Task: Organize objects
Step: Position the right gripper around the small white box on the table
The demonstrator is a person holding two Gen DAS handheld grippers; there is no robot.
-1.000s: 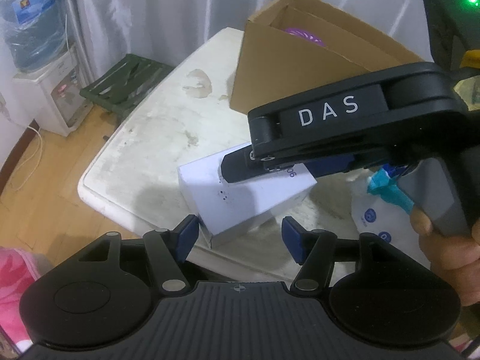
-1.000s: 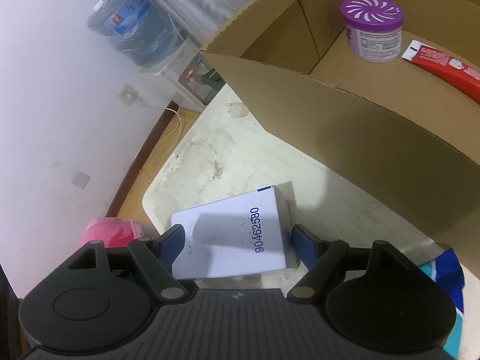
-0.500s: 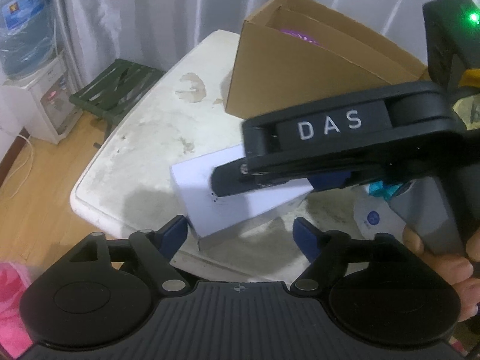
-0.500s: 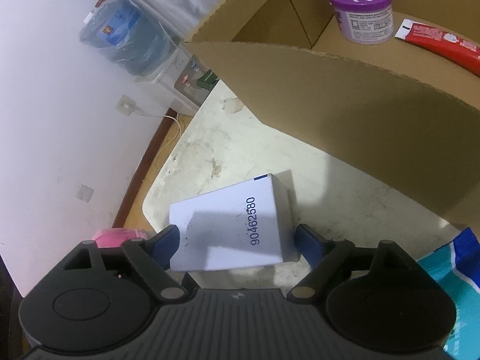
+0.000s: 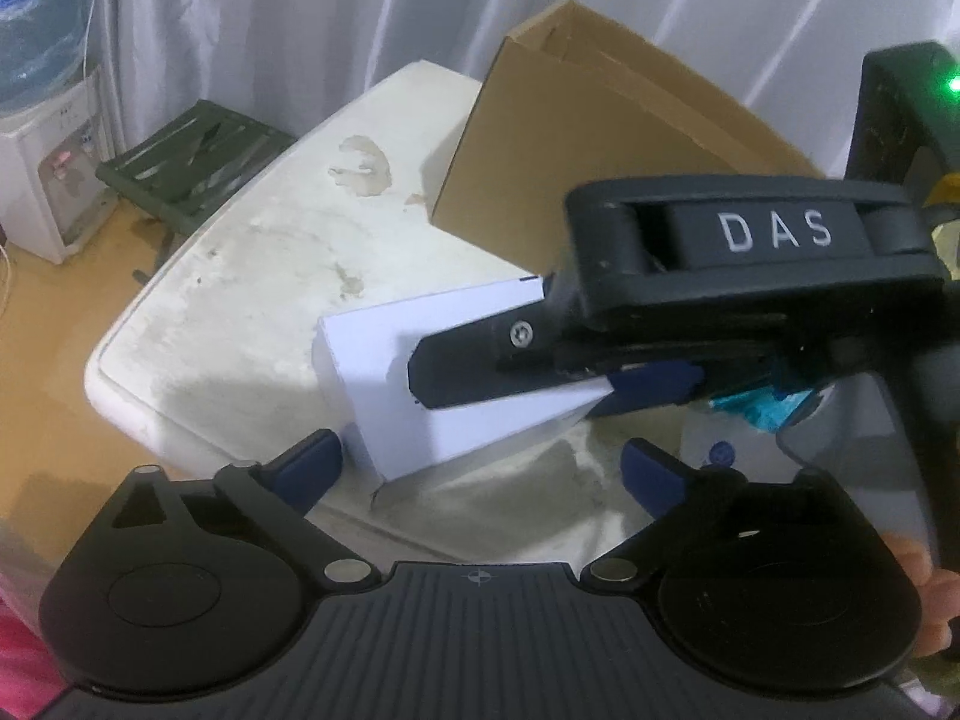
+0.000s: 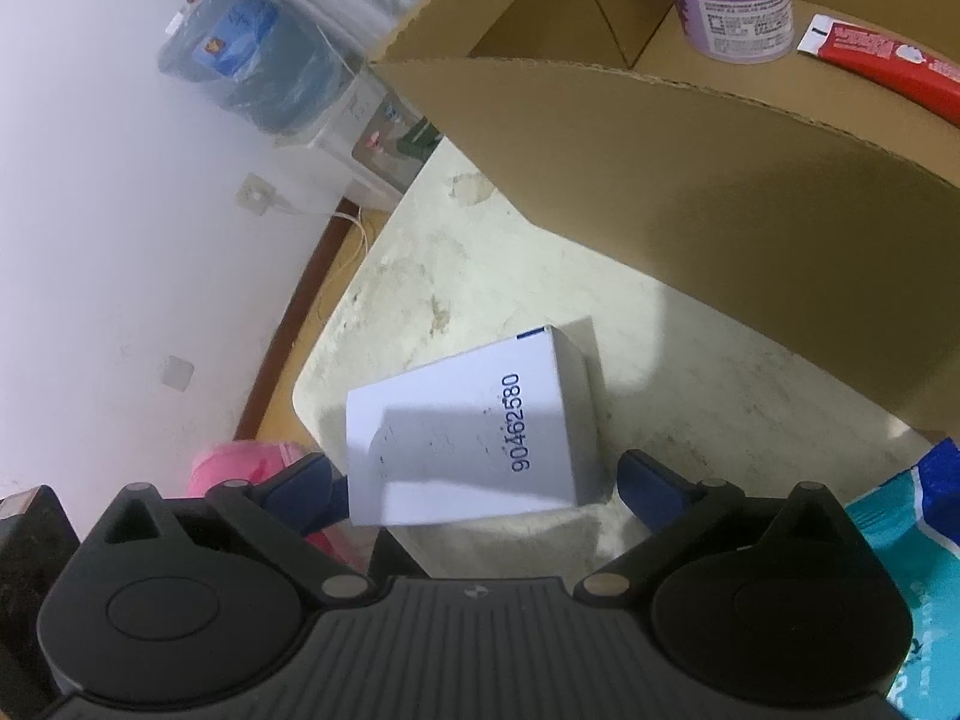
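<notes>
While both grippers point down at it, the white box (image 6: 462, 438) sits on the white table (image 5: 252, 276), close to the table's near corner and just in front of the big cardboard box (image 6: 690, 192). The left gripper (image 5: 480, 468) has just been opening, and its blue pads stand wide, one on each side of the white box, not pressing it. The right gripper (image 6: 480, 480) has just been opening too. Its pads also stand wide around the white box and do not squeeze it.

So nobody is holding the white box right now. I think that is the risky part. It looks tipped up on one edge, though I cannot tell for sure. If a pad bumps it, it could slide off the corner and fall to the floor. The two grippers are very close together, so they could knock into each other. A purple jar (image 6: 726, 0) and a red tube (image 6: 882, 60) already lie inside the cardboard box.
</notes>
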